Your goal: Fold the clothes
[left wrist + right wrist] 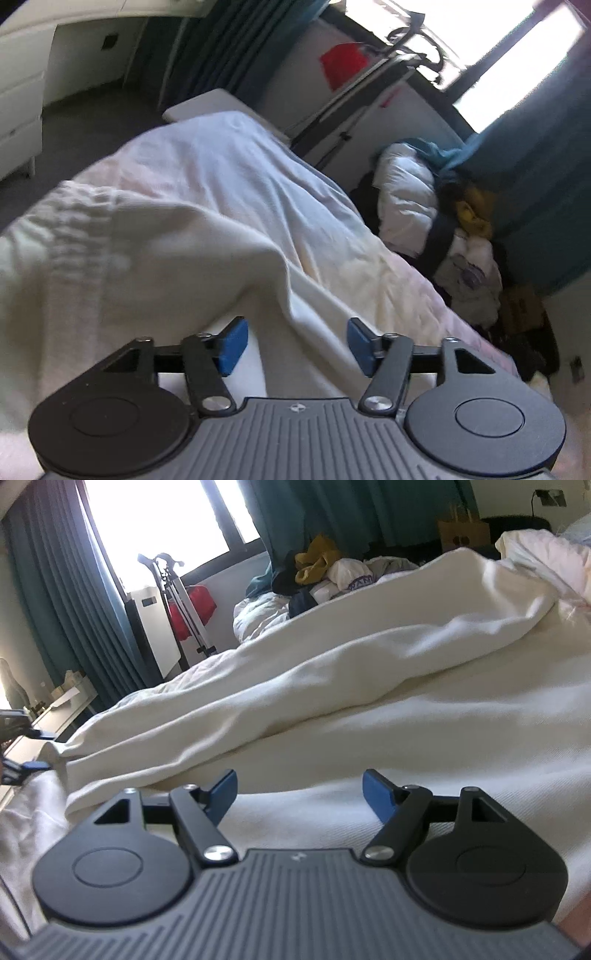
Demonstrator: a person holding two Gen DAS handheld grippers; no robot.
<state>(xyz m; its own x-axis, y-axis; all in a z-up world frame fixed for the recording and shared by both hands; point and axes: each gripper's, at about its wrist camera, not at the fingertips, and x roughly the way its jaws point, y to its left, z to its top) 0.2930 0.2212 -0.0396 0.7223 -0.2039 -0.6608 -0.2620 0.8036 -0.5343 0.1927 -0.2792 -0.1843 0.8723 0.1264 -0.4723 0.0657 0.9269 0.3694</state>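
A cream garment [155, 251] lies spread over the white bed [229, 155], with a ribbed band near its left end. In the right wrist view the same garment [295, 672] runs as a long rumpled roll across the bed. My left gripper [297, 341] hangs open just above the cloth, its blue pads [232, 345] wide apart and bare. It also shows at the left border of the right wrist view as the left gripper [37, 749], by the garment's end. My right gripper [299, 794] stands open over flat cream cloth, holding nothing.
A pile of mixed clothes [454, 221] lies beside the bed, under teal curtains [535, 177]; it appears as the clothes pile [325, 572] in the right wrist view. A red bag [192, 605] hangs on a stand by the bright window [155, 520]. White drawers [18, 110] stand beyond the bed.
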